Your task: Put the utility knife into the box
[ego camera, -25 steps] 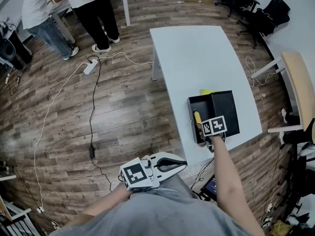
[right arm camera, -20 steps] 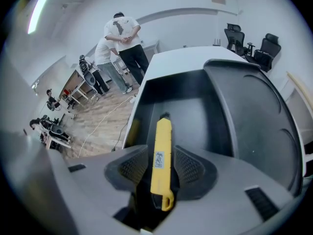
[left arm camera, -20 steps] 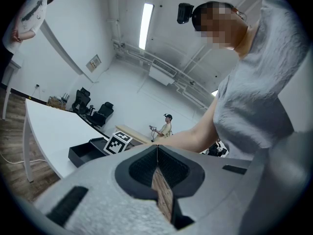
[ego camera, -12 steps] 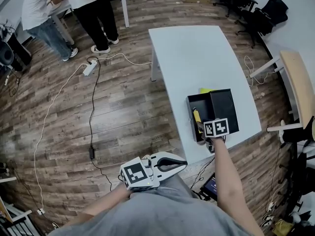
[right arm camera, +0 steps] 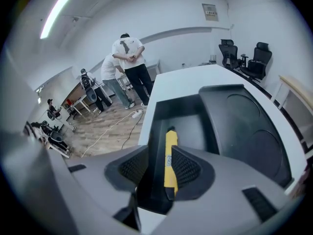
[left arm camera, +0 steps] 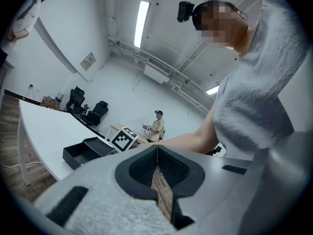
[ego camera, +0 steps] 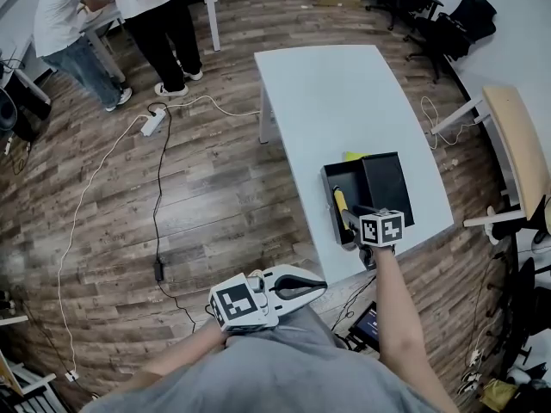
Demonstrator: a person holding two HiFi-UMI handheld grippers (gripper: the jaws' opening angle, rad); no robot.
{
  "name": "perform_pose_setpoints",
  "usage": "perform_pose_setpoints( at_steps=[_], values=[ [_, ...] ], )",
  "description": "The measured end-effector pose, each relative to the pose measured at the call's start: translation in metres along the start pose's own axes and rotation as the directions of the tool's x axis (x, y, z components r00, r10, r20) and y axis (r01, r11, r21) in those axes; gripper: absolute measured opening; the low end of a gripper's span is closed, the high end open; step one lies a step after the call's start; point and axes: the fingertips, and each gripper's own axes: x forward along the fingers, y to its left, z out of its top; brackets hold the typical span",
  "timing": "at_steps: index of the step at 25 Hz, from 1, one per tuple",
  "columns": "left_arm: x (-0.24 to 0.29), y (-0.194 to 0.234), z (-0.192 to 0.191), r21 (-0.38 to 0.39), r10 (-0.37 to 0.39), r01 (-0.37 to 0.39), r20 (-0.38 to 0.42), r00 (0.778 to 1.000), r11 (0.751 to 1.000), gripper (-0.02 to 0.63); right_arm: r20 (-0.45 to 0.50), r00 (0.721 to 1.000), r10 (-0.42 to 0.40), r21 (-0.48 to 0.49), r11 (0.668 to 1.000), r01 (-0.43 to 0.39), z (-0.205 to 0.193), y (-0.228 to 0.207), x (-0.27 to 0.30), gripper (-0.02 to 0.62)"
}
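Note:
A black box (ego camera: 386, 184) lies open near the front edge of the white table (ego camera: 327, 93). The yellow utility knife (ego camera: 338, 205) rests lengthwise in the box's left compartment (right arm camera: 156, 131). In the right gripper view the knife (right arm camera: 169, 155) lies in the box, seen in the gap between the jaws without touching either pad. My right gripper (ego camera: 360, 231) hangs open over the box's near end. My left gripper (ego camera: 320, 284) is held shut and empty off the table, close to my body; its tips (left arm camera: 157, 150) meet.
A yellow item (ego camera: 355, 156) lies just behind the box. Two people (ego camera: 155, 7) stand at the far left on the wooden floor, by a power strip (ego camera: 156, 120) and trailing cables. Office chairs (ego camera: 448, 20) and a wooden bench (ego camera: 516, 144) are at the right.
My right gripper has drawn back a little toward the box's near end, and more of the knife now shows lying in the box. The left gripper has stayed put.

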Motion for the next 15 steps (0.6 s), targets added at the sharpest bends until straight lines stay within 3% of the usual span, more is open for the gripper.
perform_pose_setpoints(
  at_steps=[15],
  values=[
    [0.000,-0.015,-0.003,0.017,-0.022,0.022,-0.007,1.000,1.000,0.018,0.116,0.993,0.025,0.018,0.999,-0.027,0.001,0.022,-0.035,0.140]
  ],
)
